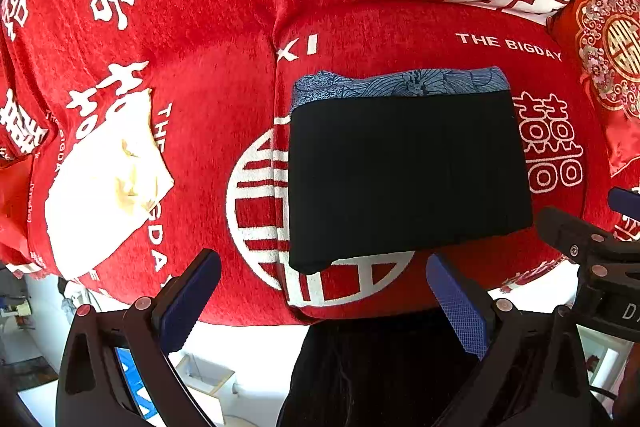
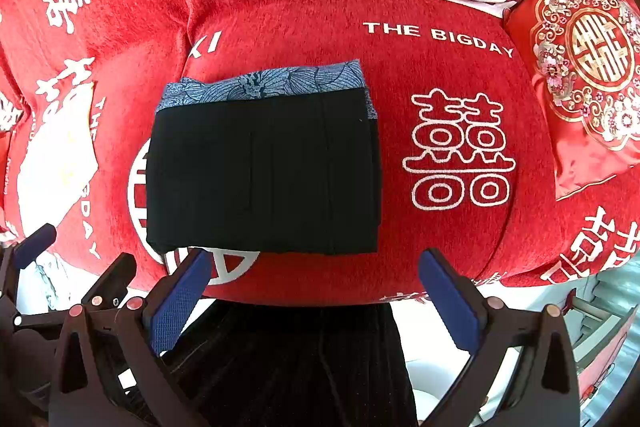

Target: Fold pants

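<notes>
Black pants [image 1: 408, 175] lie folded into a neat rectangle on a red sofa seat; they also show in the right wrist view [image 2: 264, 175]. A folded blue patterned garment [image 1: 400, 85] lies under them, its far edge showing [image 2: 268, 83]. My left gripper [image 1: 324, 291] is open and empty, just in front of the pants' near edge. My right gripper [image 2: 312, 287] is open and empty, also in front of the near edge. The right gripper shows at the right edge of the left wrist view [image 1: 600, 251].
The red sofa cover [image 1: 200, 47] has white characters. A white cloth [image 1: 104, 183] lies on the left seat. A red embroidered cushion [image 2: 588, 67] stands at the right. Dark fabric [image 2: 296, 359] hangs below the seat's front edge.
</notes>
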A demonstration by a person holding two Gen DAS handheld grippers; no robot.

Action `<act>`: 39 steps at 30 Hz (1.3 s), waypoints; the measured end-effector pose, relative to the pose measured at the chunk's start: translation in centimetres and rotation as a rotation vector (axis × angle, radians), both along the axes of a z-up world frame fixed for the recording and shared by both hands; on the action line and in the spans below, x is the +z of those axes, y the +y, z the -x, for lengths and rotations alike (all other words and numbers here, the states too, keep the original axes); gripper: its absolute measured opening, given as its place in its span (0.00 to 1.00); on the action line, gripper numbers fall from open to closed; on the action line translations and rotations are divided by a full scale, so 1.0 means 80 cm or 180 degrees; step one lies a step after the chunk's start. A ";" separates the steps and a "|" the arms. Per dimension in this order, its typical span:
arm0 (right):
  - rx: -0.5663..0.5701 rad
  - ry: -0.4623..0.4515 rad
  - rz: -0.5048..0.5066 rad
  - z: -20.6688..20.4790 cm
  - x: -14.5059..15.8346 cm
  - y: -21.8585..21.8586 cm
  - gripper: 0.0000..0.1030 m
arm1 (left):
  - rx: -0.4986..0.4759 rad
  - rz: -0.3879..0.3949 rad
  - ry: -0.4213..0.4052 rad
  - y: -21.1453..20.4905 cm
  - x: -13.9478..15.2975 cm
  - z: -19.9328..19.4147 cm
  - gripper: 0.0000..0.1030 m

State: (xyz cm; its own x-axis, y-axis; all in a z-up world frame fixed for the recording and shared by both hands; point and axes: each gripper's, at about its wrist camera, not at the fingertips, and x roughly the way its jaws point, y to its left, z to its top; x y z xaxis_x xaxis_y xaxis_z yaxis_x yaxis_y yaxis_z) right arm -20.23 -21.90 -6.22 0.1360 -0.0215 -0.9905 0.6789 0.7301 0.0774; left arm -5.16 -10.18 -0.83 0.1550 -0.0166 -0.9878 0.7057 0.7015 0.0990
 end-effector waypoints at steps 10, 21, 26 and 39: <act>-0.0001 0.0000 0.0000 0.001 0.001 0.001 1.00 | -0.0005 0.0004 0.0000 0.000 0.000 0.000 1.00; -0.0002 -0.0002 0.0001 0.001 0.001 0.001 1.00 | -0.0005 0.0011 -0.0002 0.000 0.003 0.002 1.00; -0.0001 -0.0003 0.0003 0.002 0.001 0.002 1.00 | -0.0008 0.0026 -0.0003 -0.001 0.007 0.004 1.00; 0.0002 -0.0004 0.0012 0.001 0.004 0.005 1.00 | -0.0008 0.0023 -0.0017 -0.001 0.005 0.005 1.00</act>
State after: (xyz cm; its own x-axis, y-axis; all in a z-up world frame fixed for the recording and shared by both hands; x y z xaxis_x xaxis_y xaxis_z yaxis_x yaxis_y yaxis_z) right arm -20.33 -21.46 -5.91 0.1372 -0.0251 -0.9902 0.6783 0.7309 0.0755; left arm -5.57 -10.24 -0.40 0.1602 -0.0241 -0.9868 0.7070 0.7004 0.0977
